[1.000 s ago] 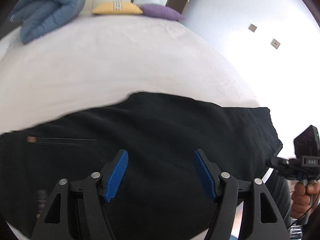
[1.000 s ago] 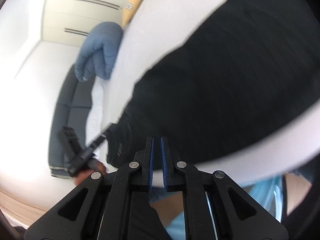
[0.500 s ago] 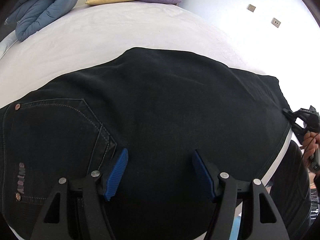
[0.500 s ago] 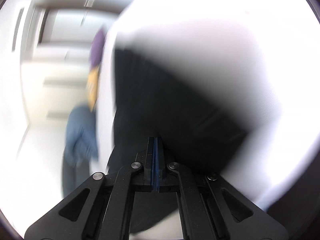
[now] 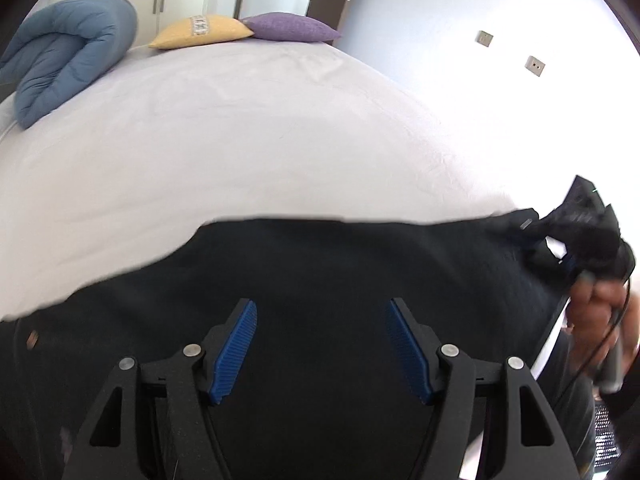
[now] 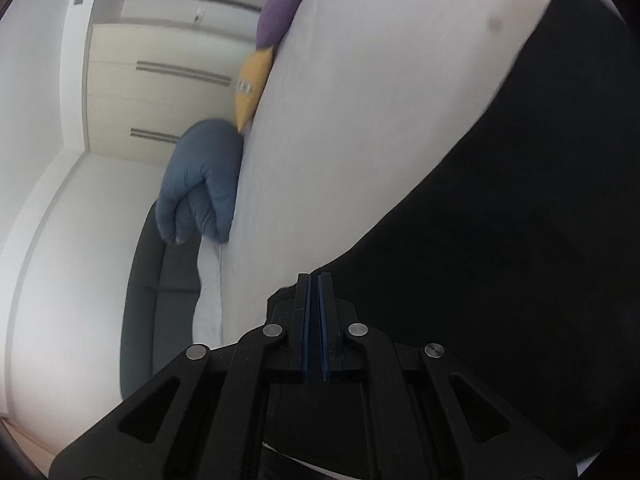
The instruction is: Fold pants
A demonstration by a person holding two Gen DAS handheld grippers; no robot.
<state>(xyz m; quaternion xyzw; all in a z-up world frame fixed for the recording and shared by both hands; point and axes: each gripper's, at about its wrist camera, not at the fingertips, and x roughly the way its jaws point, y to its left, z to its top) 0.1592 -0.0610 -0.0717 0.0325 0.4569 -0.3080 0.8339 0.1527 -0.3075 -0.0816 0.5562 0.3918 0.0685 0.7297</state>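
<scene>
Black jeans (image 5: pixel 320 280) lie spread on a white bed (image 5: pixel 240 128), filling the lower half of the left wrist view. My left gripper (image 5: pixel 320 344) is open, its blue pads hovering over the jeans with nothing between them. My right gripper (image 6: pixel 314 300) is shut at the edge of the jeans (image 6: pixel 500 240); its pads are almost together and I cannot see cloth between them. In the left wrist view the right gripper (image 5: pixel 560 232) sits at the far right end of the jeans, held by a hand.
A rolled blue duvet (image 5: pixel 68 56), a yellow cushion (image 5: pixel 200 30) and a purple cushion (image 5: pixel 292 26) lie at the head of the bed. Wardrobe doors (image 6: pixel 160 80) stand beyond. A dark bench (image 6: pixel 160 280) runs beside the bed.
The left gripper has pulled back, so more white sheet shows beyond the jeans. The right gripper swung round fast and now rests at the jeans' edge, still shut.
</scene>
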